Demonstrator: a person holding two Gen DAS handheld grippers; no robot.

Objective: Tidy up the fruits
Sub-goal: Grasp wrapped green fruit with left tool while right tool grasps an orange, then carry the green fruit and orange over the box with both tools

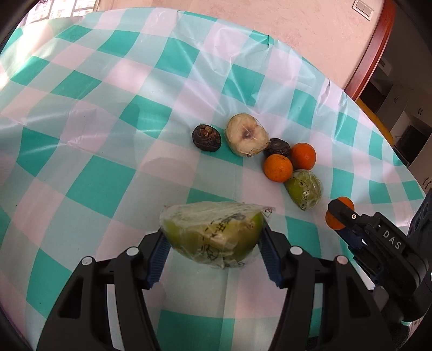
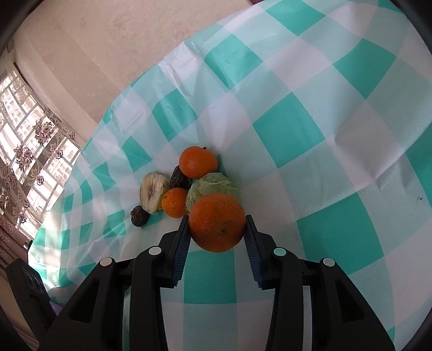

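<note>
My left gripper (image 1: 214, 240) is shut on a plastic-wrapped green fruit half (image 1: 213, 232), held just above the checked tablecloth. My right gripper (image 2: 217, 229) is shut on an orange tangerine (image 2: 217, 221); it also shows at the right of the left wrist view (image 1: 339, 213). A cluster of fruit lies on the cloth: a wrapped cut pale fruit half (image 1: 247, 138), two dark wrinkled fruits (image 1: 206, 137) (image 1: 277, 147), two tangerines (image 1: 278, 167) (image 1: 303, 156) and a wrapped green fruit piece (image 1: 305, 189). The right gripper sits just beside this cluster (image 2: 178, 186).
The table has a teal and white checked plastic cloth (image 1: 108, 113). Its far edge meets a pink wall (image 1: 283, 24). A wooden door frame (image 1: 375, 51) stands at the right. A window with a floral curtain (image 2: 35, 140) lies beyond the table.
</note>
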